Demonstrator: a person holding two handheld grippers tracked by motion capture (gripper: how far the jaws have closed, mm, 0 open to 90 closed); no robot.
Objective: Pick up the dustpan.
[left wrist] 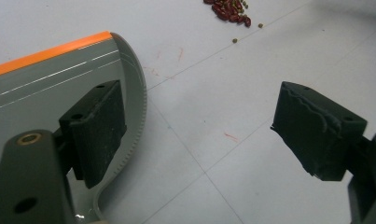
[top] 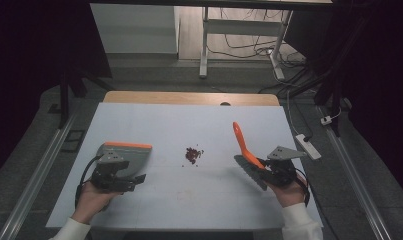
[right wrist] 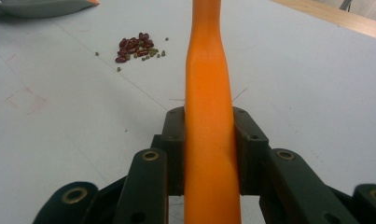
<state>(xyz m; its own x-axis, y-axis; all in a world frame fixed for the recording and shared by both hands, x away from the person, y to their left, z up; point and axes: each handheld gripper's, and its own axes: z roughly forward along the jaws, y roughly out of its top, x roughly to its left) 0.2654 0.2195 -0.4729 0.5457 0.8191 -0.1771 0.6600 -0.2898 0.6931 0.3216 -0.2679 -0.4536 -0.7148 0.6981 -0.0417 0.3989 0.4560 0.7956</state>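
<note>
nearest the person in the high view, the right gripper [top: 261, 172] is seen at about 4 o'clock on the white table [top: 139, 215], its jaws clamped on the orange handle of a small brush [top: 241, 142]; the handle rises toward 11 o'clock and the grey bristle head lies low beside the gripper. at about 8 o'clock the left gripper [top: 134, 179] is held over the near part of a grey dustpan [top: 126, 155] with an orange lip, which rests on the table. its jaws are spread wide and nothing is gripped between them. farther off, near the table's centre, a small pile of red beans [top: 193, 154] lies between the two tools, well apart from each.

the step in hand is judged to be the set-up for sweeping: the brush is secured, the dustpan is not yet taken. the next move would call for the open jaws to be closed on the pan, so that it can be braced beside the pile with its lip toward the brush.

in the left gripper view one black jaw is shown over the pan's curved grey wall, the other over bare table at 3 o'clock, which the high view leaves unclear. in the right gripper view a few small greenish grains [right wrist: 155, 52] are shown mixed among the beans, and the handle is seen pinched squarely between both pads.
</note>
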